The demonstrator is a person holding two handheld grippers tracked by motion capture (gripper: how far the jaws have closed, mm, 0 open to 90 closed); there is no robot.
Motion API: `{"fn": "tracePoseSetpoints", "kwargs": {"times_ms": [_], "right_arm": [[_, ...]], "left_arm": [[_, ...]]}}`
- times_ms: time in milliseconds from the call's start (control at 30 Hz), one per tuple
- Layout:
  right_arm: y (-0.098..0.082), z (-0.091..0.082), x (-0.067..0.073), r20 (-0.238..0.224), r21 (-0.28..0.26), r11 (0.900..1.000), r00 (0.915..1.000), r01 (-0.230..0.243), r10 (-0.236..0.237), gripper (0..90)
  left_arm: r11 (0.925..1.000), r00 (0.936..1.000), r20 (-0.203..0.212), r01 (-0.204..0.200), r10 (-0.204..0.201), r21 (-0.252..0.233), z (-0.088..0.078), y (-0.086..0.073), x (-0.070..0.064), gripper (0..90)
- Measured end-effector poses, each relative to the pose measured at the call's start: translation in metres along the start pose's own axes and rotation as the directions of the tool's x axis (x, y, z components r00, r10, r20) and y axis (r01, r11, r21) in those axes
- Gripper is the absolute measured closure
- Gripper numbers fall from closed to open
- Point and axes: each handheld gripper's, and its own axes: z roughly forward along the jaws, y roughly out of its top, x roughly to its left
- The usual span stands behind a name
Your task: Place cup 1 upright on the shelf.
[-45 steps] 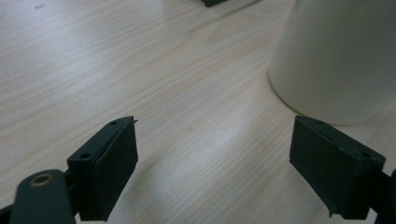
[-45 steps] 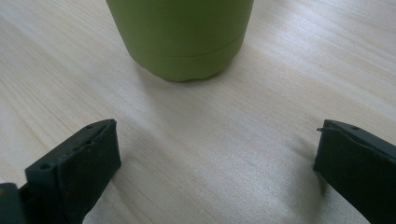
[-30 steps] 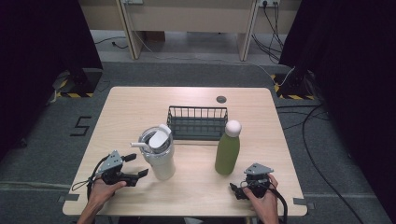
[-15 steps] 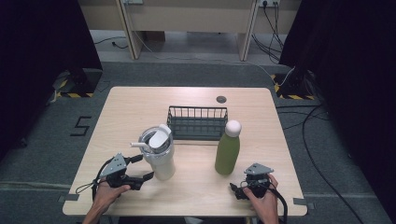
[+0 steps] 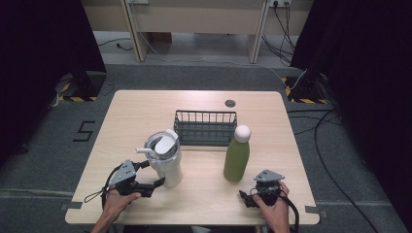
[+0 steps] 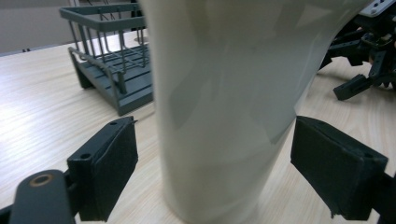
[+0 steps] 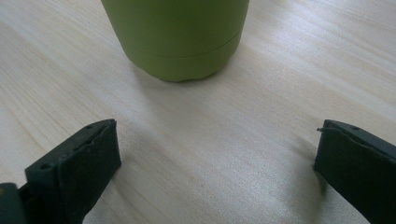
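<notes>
Cream-white and tall, the tumbler (image 5: 165,162) stands upright on the pale wooden table (image 5: 145,109), toward the person's left, with a lid and a straw at its top. Its lower body rises between the two black jaws of the left gripper (image 5: 151,174), seen close in the left gripper view (image 6: 215,172); the jaws are spread wide, one pad (image 6: 109,170) on each side of the cup, with a gap showing between each pad and the wall, so nothing is clamped. A hand (image 5: 116,201) holds that gripper near the front edge of the table

Just behind the tumbler sits a dark grey wire basket (image 5: 205,128), near the middle of the table. To the right of the tumbler stands a green bottle (image 5: 236,158) with a white rounded cap, upright, close to the basket's front right corner

Near the front right of the table lies the right gripper (image 5: 248,198), held by the other hand (image 5: 274,211). In the right gripper view its jaws are wide apart over bare wood, and the bottle's base (image 7: 180,39) stands ahead of them, apart from both pads (image 7: 77,175)
</notes>
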Motion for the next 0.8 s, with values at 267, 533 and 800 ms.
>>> {"fn": "tracePoseSetpoints", "kwargs": {"times_ms": [267, 533, 800], "right_arm": [[0.0, 0.0, 0.0, 0.0, 0.0, 1.0, 1.0, 0.0, 0.0, 0.4], [0.0, 0.0, 0.0, -0.001, 0.0, 1.0, 1.0, 0.0, 0.0, 0.4], [0.0, 0.0, 0.0, -0.001, 0.001, 1.0, 1.0, 0.0, 0.0, 0.4]], "left_arm": [[0.9991, 0.9986, -0.031, -0.042, 0.042, -0.001, 0.014, 0.001, -0.005, 13.1], [0.9964, 0.9945, -0.064, -0.084, 0.083, -0.011, 0.025, 0.002, -0.004, 9.5], [0.9983, 0.9974, -0.045, -0.056, 0.056, -0.01, 0.033, 0.001, -0.007, 8.5]]}}
